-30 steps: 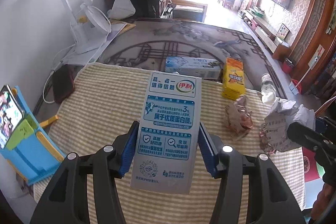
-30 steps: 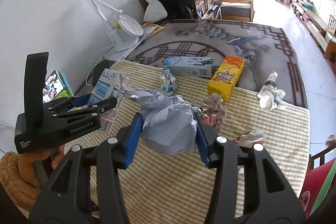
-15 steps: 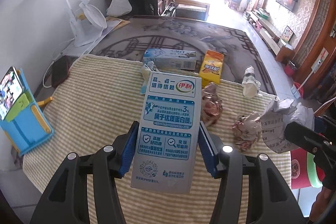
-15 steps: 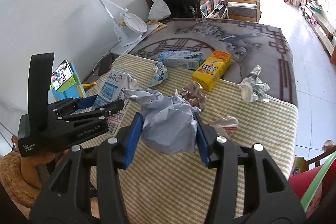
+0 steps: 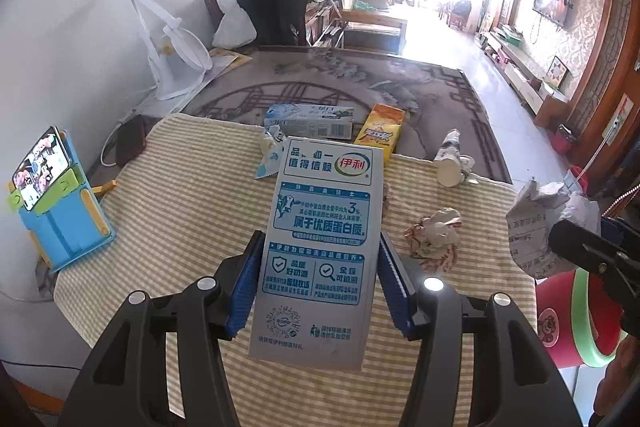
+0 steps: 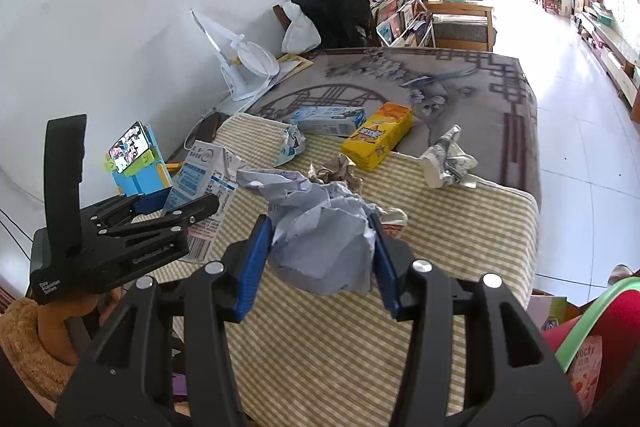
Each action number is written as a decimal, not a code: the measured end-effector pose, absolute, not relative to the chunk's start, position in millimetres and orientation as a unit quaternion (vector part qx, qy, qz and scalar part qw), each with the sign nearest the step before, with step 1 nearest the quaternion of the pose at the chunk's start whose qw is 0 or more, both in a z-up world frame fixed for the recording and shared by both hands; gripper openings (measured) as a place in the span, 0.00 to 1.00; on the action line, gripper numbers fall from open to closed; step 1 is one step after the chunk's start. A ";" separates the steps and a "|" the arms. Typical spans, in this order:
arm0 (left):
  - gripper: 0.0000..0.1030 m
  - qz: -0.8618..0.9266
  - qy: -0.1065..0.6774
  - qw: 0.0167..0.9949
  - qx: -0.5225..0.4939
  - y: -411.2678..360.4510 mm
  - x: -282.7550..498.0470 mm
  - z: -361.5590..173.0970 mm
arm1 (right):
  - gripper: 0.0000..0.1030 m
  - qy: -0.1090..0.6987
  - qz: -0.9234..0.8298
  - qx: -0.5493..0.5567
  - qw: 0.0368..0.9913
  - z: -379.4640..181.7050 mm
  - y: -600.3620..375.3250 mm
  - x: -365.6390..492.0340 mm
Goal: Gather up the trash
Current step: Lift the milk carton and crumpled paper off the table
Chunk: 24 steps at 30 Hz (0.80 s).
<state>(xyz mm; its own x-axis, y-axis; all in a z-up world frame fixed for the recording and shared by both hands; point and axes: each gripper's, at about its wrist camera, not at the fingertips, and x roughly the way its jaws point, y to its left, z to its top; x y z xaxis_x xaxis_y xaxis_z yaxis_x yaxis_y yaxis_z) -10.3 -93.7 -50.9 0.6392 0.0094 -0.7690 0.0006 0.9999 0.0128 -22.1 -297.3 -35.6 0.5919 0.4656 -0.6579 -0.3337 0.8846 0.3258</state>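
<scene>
between the ribbed blue fingers (image 5: 245, 281) sits a flattened milk carton (image 5: 320, 247) of smooth, faintly glossy printed card. the other pair of fingers (image 6: 250, 267) pinch crumpled paper (image 6: 324, 247), matt and creased. beneath both lies woven striped cloth (image 5: 180, 227), coarse-looking. past the fingertips, a glossy yellow carton (image 6: 378, 135) and a crushed paper cup (image 5: 450, 163). gripper frames are matt black plastic with shiny metal screws.

two grippers (image 5: 318, 281) (image 6: 316, 261), one milk carton (image 5: 320, 247), one blue-and-white box (image 5: 310, 122), one yellow box (image 5: 380, 133), three crumpled paper wads (image 6: 320, 243) (image 5: 434, 237) (image 6: 340, 173), one crushed paper cup (image 5: 450, 161), one phone (image 5: 40, 167).
</scene>
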 end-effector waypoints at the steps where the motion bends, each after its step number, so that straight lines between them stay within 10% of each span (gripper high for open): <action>1: 0.50 0.001 0.423 0.906 0.007 -96.4 -11.8 -49.6 | 0.46 0.391 0.224 0.086 0.888 -35.5 -299.6 -23.1; 24: 0.50 -0.040 0.405 0.913 0.034 -158.8 -25.1 -33.7 | 0.46 0.369 0.212 0.107 0.899 -24.7 -344.6 -40.7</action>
<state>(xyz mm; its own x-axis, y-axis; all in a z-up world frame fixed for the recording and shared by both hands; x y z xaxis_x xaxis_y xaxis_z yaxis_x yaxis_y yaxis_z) -25.1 -158.8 -33.7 0.6684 -0.0465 -0.7424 0.1009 0.9945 0.0286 -40.7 -344.6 -24.7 0.6376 0.4589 -0.6187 -0.3013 0.8878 0.3480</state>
